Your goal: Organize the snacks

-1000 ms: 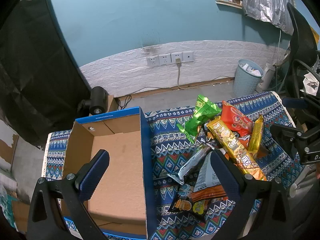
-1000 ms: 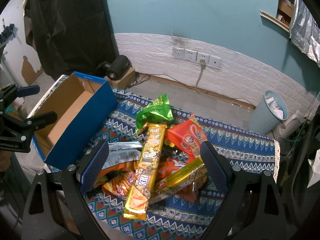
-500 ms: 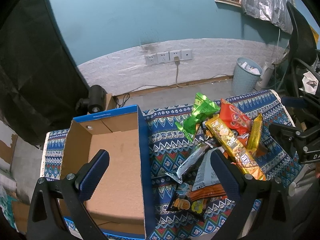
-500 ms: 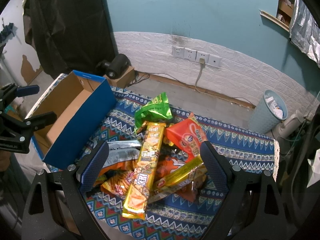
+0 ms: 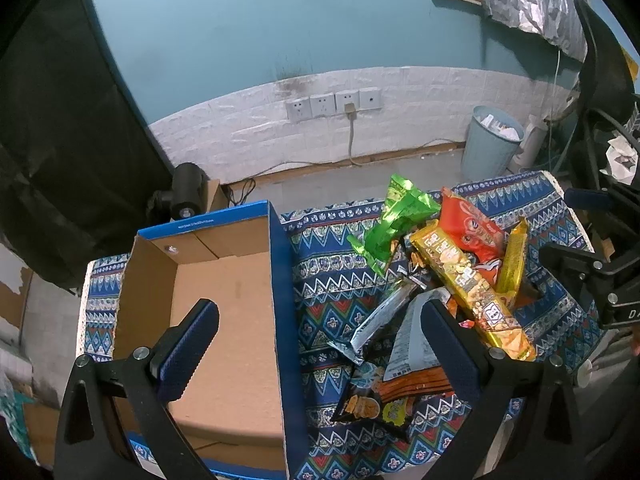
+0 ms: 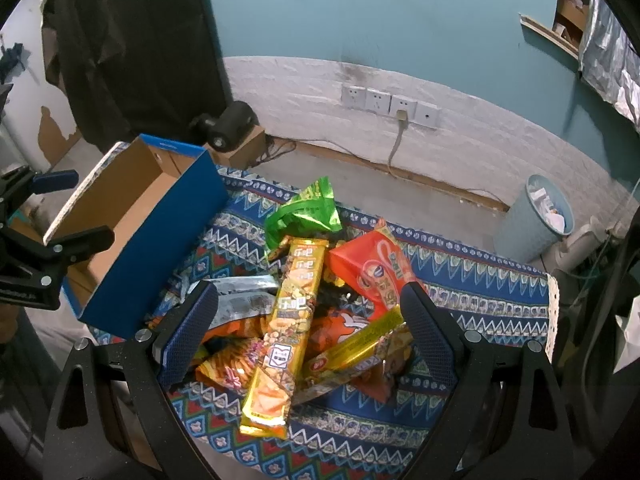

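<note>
Both grippers, left point(image 5: 316, 344) and right point(image 6: 308, 332), are gaping wide, holding nothing; snacks point(image 6: 296, 312) are lying at the box's point(image 5: 276, 280) three o'clock, their print unreadable.

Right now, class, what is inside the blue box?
The blue box shows only bare cardboard floor and walls, no snacks. The left gripper hides part of the near floor, so that patch cannot be checked.

a lived-in home room: teal wall point(image 5: 240, 40), wall sockets point(image 5: 334, 103), wastebasket point(image 5: 494, 146), patterned tablecloth point(image 5: 320, 248).
</note>
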The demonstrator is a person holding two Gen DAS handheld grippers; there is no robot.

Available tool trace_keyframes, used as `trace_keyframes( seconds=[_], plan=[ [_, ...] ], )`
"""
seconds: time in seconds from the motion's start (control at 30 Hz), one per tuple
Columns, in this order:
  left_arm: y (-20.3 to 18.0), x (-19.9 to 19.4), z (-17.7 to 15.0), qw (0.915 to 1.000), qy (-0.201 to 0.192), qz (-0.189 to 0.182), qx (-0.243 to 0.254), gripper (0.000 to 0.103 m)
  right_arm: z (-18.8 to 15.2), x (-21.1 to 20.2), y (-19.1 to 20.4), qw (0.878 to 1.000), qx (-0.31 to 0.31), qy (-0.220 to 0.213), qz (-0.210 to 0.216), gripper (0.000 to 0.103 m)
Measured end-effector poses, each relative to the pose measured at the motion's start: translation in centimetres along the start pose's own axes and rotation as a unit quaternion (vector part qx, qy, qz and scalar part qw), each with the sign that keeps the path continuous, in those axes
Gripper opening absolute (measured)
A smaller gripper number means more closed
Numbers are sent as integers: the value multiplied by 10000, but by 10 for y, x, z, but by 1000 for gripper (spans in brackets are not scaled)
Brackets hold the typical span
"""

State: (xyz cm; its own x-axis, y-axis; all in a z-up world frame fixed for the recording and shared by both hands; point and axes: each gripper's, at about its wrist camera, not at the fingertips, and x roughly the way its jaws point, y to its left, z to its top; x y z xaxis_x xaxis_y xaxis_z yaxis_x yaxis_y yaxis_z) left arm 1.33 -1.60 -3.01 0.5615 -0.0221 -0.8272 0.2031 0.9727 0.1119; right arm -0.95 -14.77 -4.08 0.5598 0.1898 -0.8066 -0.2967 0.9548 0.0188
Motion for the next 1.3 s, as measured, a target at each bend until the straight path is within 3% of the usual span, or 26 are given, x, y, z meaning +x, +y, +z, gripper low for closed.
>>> trace_keyframes(
  seconds=[0.27,0.97,1.17,1.3],
  plan=[
    [-4,25,1,9991,342,-251,73,102,-5,21,1,9996,6,270,-40,91],
    [-25,97,1,9910,1143,-340,601,102,-26,104,10,9921,-102,1246,-61,91],
    [-24,109,-3,9883,1351,-515,479,102,-32,121,11,9891,-72,1469,-20,83],
    [-22,119,-6,9830,1594,-875,257,102,-37,132,13,9866,-67,1633,19,70]
  ],
)
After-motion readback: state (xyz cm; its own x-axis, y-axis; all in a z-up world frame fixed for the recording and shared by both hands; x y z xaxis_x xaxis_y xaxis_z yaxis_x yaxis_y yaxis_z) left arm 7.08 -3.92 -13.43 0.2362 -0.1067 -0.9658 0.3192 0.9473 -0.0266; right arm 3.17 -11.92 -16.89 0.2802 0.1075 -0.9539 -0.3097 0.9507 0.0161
